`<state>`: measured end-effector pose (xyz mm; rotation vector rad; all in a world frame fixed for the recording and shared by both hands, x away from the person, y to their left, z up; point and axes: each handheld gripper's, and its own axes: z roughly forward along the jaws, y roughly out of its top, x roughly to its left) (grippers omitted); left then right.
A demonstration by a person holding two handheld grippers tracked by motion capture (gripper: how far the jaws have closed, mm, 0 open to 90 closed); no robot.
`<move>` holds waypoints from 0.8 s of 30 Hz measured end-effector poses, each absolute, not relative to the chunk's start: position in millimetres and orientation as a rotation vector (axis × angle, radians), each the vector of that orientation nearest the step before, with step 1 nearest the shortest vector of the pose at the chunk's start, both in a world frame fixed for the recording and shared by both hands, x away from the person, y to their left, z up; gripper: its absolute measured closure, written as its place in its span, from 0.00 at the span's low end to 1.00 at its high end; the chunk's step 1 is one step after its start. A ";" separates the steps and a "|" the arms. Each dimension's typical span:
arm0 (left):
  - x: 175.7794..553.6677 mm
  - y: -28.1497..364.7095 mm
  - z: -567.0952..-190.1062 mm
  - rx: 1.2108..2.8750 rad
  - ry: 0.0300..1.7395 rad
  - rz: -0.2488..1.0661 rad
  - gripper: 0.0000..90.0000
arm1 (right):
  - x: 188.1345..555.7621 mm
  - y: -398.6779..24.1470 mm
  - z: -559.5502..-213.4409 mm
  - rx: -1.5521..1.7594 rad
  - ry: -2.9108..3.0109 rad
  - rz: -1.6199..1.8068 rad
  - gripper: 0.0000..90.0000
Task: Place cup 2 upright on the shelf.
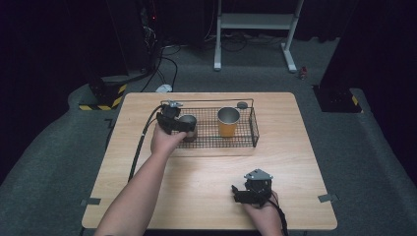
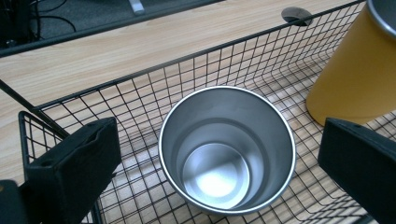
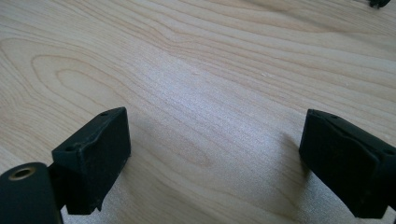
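Left hand-held gripper (image 2: 217, 158) gapes wide around the steel cup (image 2: 227, 149) in the wire basket (image 2: 140, 84), gripping nothing; right hand-held gripper (image 3: 215, 158) open over the desk (image 3: 196, 70)

The wire basket (image 1: 253, 129) stands toward the far edge of the surface (image 1: 206, 187), its mesh walls barring level entry from every side; access is from above. Inside, the steel cup (image 2: 227, 148) stands upright at the left end and the yellow cup (image 1: 228, 123) upright mid-basket, with a gap between them. The left gripper (image 2: 217, 158) hangs over the steel cup, fingers (image 2: 79, 163) spread wide to either side of the rim, not touching it. The basket's right end holds free floor. The surface's near half is bare wood; the right gripper (image 1: 246, 191) rests near its near edge, fingers apart.
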<state>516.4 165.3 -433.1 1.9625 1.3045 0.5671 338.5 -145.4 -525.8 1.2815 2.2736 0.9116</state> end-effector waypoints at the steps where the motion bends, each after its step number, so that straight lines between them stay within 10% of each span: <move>1: 515.4 166.1 -431.9 1.964 1.298 0.574 0.00 | 338.6 -145.5 -525.8 1.279 2.274 0.912 0.10; 24: 480.6 175.2 -430.7 1.947 1.243 0.563 0.00 | 338.6 -145.6 -525.8 1.279 2.274 0.910 0.10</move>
